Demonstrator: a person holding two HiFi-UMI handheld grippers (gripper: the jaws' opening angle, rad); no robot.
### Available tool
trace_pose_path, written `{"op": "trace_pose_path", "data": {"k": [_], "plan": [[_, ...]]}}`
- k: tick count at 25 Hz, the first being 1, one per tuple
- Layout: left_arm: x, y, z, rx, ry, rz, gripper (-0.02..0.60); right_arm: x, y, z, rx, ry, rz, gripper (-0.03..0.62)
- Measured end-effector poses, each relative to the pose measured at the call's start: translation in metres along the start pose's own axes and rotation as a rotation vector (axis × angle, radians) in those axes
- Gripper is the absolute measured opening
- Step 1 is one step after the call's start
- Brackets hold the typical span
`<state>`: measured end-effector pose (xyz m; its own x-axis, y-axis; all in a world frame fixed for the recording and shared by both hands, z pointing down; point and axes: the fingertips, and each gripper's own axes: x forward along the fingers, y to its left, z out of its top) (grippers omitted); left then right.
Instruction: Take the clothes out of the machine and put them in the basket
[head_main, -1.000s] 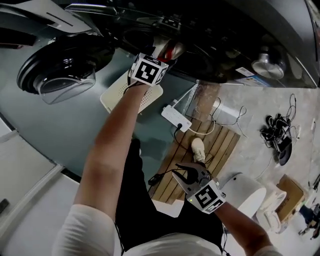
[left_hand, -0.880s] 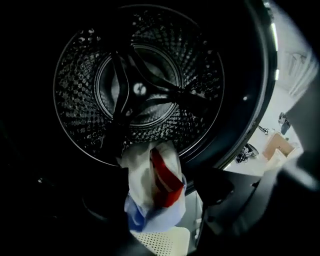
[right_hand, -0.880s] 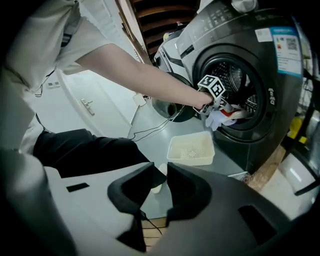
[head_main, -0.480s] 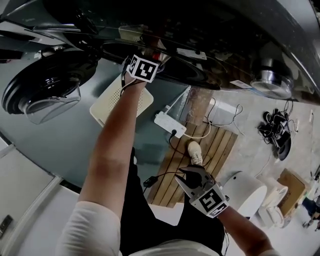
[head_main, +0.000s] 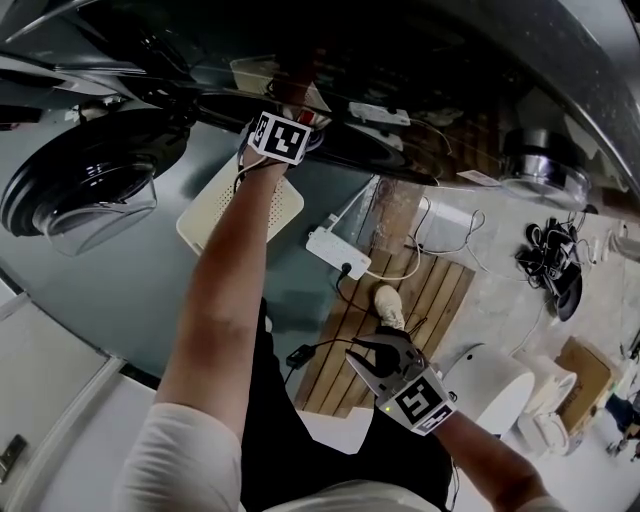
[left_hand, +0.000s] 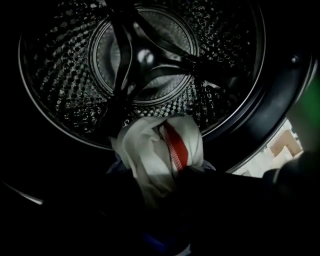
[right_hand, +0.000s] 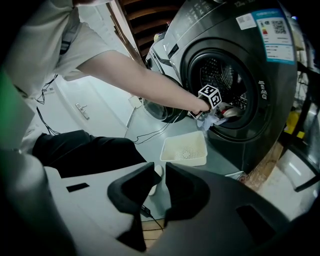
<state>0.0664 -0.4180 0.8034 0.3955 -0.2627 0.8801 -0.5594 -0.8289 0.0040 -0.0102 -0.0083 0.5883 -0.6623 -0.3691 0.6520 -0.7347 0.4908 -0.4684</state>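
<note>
A bunch of white cloth with a red stripe (left_hand: 165, 150) sits at the drum's front lip, above darker clothes (left_hand: 160, 245). My left gripper (left_hand: 160, 167) reaches into the washing machine's mouth (right_hand: 222, 80). Its jaws have just been closing and now pinch that cloth between them. In the head view only its marker cube (head_main: 280, 137) shows at the dark opening. The cream basket (head_main: 215, 215) stands on the floor just below the opening (right_hand: 184, 150). Low by my side, my right gripper (head_main: 378, 352) is open a narrow gap and holds nothing (right_hand: 162, 177).
The round door (head_main: 85, 185) hangs open to the left. A white power strip (head_main: 340, 250) with cables lies beside a wooden slat board (head_main: 440, 290), on which a white shoe (head_main: 392, 300) rests. A white round tub (head_main: 495, 385) stands at the right, with dark shoes (head_main: 555, 265) further off.
My left gripper has pushed further into the machine's mouth, and the red and white cloth seen past its cube is now hidden in the head view. The right gripper has barely shifted.
</note>
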Motion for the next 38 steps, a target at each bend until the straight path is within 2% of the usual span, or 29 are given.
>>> {"op": "trace_pose_path", "data": {"k": [5, 11, 17, 24, 32, 38], "plan": [[0.000, -0.006, -0.005, -0.068, 0.017, -0.032, 0.180, -0.004, -0.007, -0.002, -0.001, 0.006, -0.015, 0.063], [-0.008, -0.010, -0.014, -0.138, 0.014, -0.059, 0.120, -0.005, -0.015, 0.005, -0.024, -0.007, -0.025, 0.063], [-0.031, -0.022, -0.014, -0.191, -0.024, -0.071, 0.105, -0.010, -0.021, 0.014, -0.027, -0.026, -0.035, 0.063], [-0.067, -0.032, 0.003, -0.227, -0.135, -0.084, 0.102, -0.019, -0.014, 0.015, -0.051, -0.023, -0.010, 0.063], [-0.125, -0.044, 0.025, -0.219, -0.227, -0.098, 0.101, -0.034, -0.009, 0.022, -0.097, -0.040, 0.003, 0.063], [-0.167, -0.042, 0.034, -0.250, -0.275, -0.100, 0.101, -0.041, -0.009, 0.026, -0.132, -0.062, 0.005, 0.063]]}}
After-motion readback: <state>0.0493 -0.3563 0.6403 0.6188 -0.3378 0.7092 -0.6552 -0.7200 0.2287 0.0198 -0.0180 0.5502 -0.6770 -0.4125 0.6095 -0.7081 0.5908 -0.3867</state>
